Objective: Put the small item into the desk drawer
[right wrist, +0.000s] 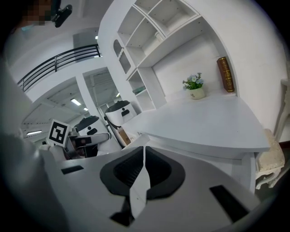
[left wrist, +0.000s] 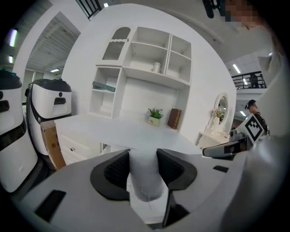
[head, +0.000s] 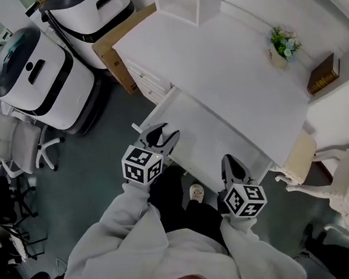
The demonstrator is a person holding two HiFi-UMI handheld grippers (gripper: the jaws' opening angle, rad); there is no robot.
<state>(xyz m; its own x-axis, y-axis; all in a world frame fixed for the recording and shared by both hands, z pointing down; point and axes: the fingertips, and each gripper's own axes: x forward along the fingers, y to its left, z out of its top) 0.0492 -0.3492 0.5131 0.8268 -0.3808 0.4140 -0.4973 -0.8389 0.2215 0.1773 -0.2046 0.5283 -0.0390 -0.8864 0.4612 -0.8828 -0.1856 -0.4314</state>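
Here, my left tongs (head: 162, 137) are pinching the item (left wrist: 145, 181) at the open drawer's (head: 204, 133) front edge, seemingly for release inside; my right tongs (right wrist: 143, 156), apparently unneeded, are waiting pressed together by the same edge.

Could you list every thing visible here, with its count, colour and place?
desk: one, white, centre.
drawer: one, white, pulled open at desk front.
shelf unit: one, white, on desk back.
flower pot: one, white, green plant, on desk.
book: one, brown, beside flower pot.
chair: one, cream, right of desk.
machines: two, white and black, left of desk.
cardboard box: one, brown, between machines and desk.
small item: one, white, between left tool's jaws.
left tool: one, grey-black, shut on small item, at drawer's corner.
right tool: one, grey-black, shut, empty, near drawer front.
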